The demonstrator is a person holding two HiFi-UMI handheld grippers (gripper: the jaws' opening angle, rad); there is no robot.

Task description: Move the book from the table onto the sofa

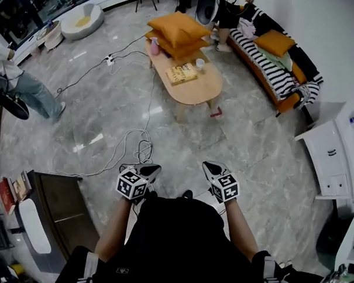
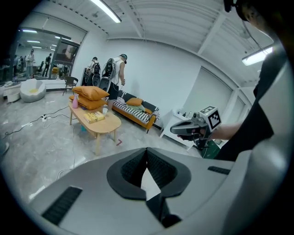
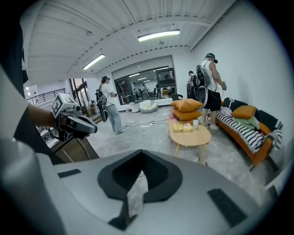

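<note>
A yellow book (image 1: 181, 73) lies flat on the oval wooden table (image 1: 194, 93), well ahead of me across the floor. The orange sofa (image 1: 272, 77) with a striped throw runs along the wall to the table's right. My left gripper (image 1: 148, 168) and right gripper (image 1: 210, 166) hang side by side close to my body, far from the table, both shut and holding nothing. The left gripper view shows its jaws (image 2: 147, 161) closed, with the book (image 2: 94, 117) and sofa (image 2: 136, 114) in the distance. In the right gripper view its jaws (image 3: 139, 172) are closed too, the book (image 3: 183, 128) far off.
Two orange cushions (image 1: 177, 32), a pink bottle (image 1: 154, 46) and a white cup (image 1: 200, 63) share the table. Cables (image 1: 136, 145) loop over the floor between me and the table. A white cabinet (image 1: 331, 153) stands right, a dark cabinet (image 1: 57, 203) left. One person (image 1: 27, 93) stands left, another (image 1: 226, 23) by the sofa.
</note>
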